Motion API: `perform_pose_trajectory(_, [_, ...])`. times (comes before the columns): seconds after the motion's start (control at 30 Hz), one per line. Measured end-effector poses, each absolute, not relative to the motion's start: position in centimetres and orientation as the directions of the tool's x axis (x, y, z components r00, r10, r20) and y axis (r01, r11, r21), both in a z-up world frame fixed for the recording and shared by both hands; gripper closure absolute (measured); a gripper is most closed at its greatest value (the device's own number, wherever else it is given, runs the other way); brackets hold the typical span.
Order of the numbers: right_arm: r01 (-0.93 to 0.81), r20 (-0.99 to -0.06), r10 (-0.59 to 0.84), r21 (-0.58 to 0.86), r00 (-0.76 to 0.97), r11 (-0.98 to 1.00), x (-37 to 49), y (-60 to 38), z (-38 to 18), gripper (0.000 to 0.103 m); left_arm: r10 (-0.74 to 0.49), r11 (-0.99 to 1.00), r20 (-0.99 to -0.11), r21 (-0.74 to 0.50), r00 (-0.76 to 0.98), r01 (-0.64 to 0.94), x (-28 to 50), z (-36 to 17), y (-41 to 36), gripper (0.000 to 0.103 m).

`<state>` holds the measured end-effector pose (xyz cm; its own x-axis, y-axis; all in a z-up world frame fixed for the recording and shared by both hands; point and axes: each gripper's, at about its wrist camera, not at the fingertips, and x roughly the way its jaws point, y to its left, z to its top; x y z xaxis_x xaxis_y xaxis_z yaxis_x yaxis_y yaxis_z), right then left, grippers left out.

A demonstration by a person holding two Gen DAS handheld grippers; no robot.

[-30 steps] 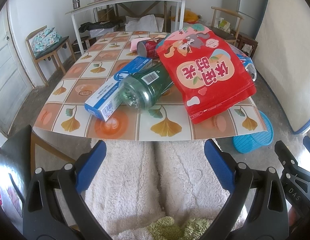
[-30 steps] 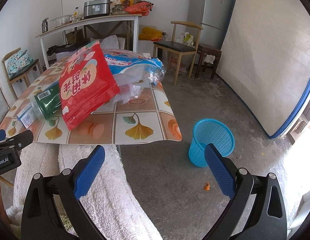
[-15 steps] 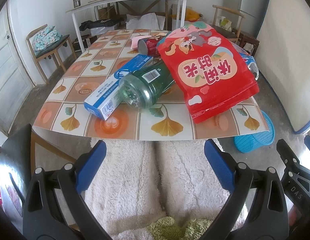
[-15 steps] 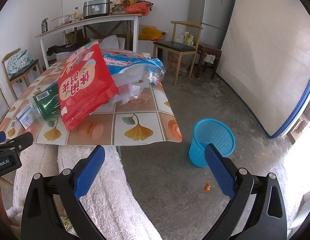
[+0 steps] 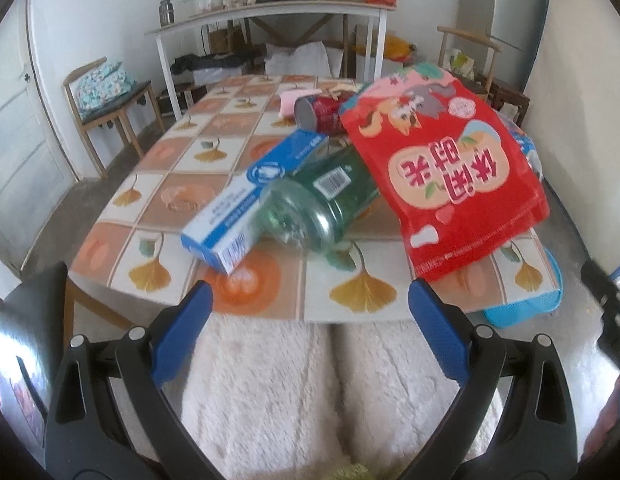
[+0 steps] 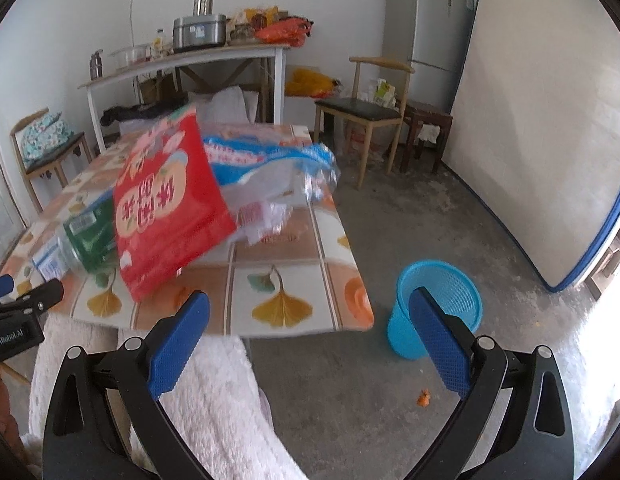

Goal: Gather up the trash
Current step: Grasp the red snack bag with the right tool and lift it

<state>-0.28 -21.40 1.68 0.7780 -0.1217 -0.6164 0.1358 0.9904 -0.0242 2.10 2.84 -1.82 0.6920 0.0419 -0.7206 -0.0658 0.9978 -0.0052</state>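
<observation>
Trash lies heaped on a table [image 5: 162, 200] covered with a leaf-pattern cloth. A big red snack bag [image 5: 450, 168] [image 6: 166, 208] leans over a green plastic bottle [image 5: 326, 204] [image 6: 90, 236] on its side. Beside the bottle lies a blue and white box [image 5: 250, 204], with a red can [image 5: 322, 114] behind it. A crumpled clear and blue plastic bag [image 6: 270, 164] sits to the right of the red bag. A blue mesh bin [image 6: 438, 312] [image 5: 522, 308] stands on the floor by the table's right corner. My left gripper [image 5: 310, 332] and my right gripper [image 6: 310, 336] are both open and hold nothing, short of the table's near edge.
A person's legs in fluffy white trousers [image 5: 310, 392] fill the foreground. Wooden chairs [image 5: 106, 100] [image 6: 362, 108] stand left and right of the table. A white side table [image 6: 190, 64] with pots, a fridge [image 6: 426, 28] and a mattress [image 6: 542, 120] against the wall stand further back.
Both grippers have moved forward towards the table, so the trash looks nearer and larger. The right view has swung slightly right. Nothing was picked up; both stay open.
</observation>
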Motion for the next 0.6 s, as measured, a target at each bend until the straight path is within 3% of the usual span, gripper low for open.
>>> perform_pose_trajectory(0.2, [0.093,-0.549,-0.067,0.019,0.833,0.996,1.6,-22.4,2.0,0.006,-0.077,0.997,-0.686,-0.067,0.724,0.043,3.0,-2.1,2.5,0.009])
perform_pose_trajectory(0.4, [0.050,-0.565,0.008,0.088,0.825,0.995,4.0,-23.6,1.8,0.006,-0.365,0.931,-0.573,-0.244,0.733,0.273,2.8,-2.5,1.7,0.009])
perform_pose_trajectory(0.53, [0.010,-0.581,0.116,0.209,0.806,0.978,6.0,-24.7,1.8,0.007,-0.418,0.908,-0.545,-0.234,0.727,0.347,2.9,-2.5,0.1,0.009])
perform_pose_trajectory(0.6, [-0.006,-0.578,0.149,0.242,0.802,0.970,6.4,-24.8,1.8,0.013,-0.435,0.900,-0.545,-0.234,0.717,0.368,3.1,-2.6,-0.5,0.009])
